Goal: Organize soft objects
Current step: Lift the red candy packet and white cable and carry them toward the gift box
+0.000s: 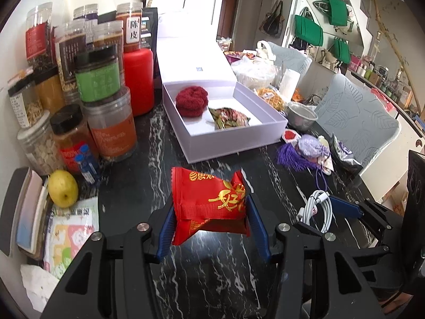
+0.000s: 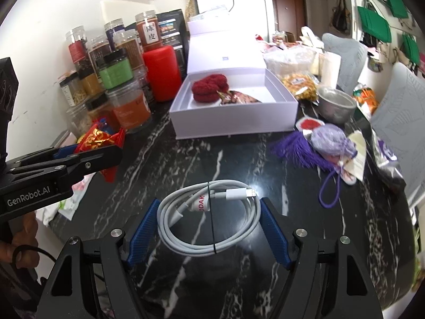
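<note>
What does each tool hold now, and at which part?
Left tool holds the red snack packet by its two side edges. Right tool holds the coiled white cable across the coil's outer sides.

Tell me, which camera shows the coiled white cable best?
The right wrist view. There the cable lies whole and centred between the right gripper's blue fingers, its plug and tie band plain to see. The left wrist view catches only part of it at the right side, seen edge-on beside that gripper's finger.
</note>
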